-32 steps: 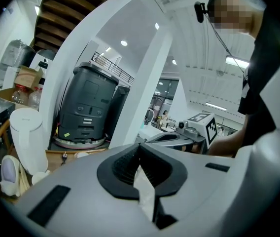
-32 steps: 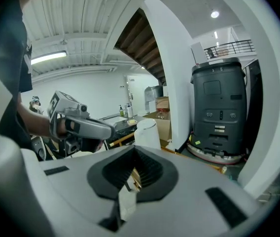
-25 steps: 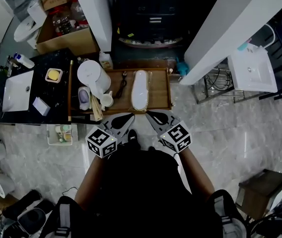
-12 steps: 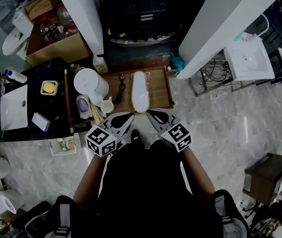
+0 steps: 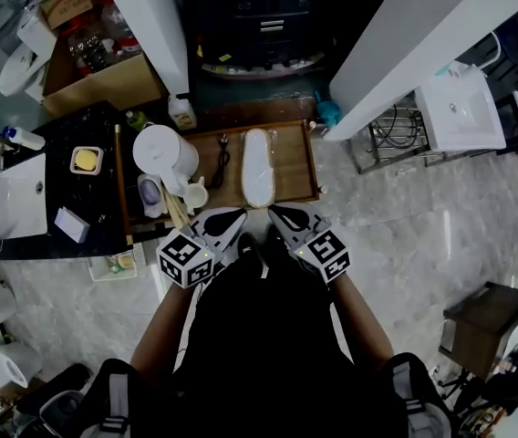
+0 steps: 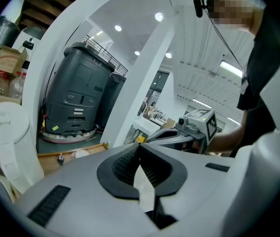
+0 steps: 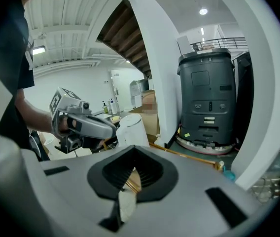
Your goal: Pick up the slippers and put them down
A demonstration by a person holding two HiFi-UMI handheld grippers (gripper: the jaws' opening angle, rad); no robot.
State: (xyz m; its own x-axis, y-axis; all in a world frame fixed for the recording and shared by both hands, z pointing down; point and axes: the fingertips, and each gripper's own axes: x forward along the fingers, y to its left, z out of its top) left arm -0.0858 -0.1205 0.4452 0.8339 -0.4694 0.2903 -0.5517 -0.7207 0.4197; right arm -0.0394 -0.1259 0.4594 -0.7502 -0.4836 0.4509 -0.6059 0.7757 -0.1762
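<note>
One white slipper (image 5: 257,167) lies lengthwise on a wooden tray (image 5: 301,164) on the floor, seen in the head view. My left gripper (image 5: 233,216) and right gripper (image 5: 278,213) hang side by side just short of the tray's near edge, tips towards the slipper and apart from it. Both are shut with nothing between the jaws. In the left gripper view the left gripper (image 6: 139,154) has its dark pads pressed together, and the right gripper (image 6: 195,126) shows beyond them. The right gripper view shows the same closed pads on the right gripper (image 7: 132,175), with the left gripper (image 7: 81,125) alongside.
A white lidded bin (image 5: 166,150), a cup and a black cable (image 5: 222,159) sit at the tray's left. A black counter with a sink (image 5: 20,199) is at far left. A grey machine (image 7: 210,100) stands behind the tray between white pillars. A wire rack (image 5: 394,151) is to the right.
Both grippers stay shut and have barely shifted in the head view. The slipper lies unmoved on the tray.
</note>
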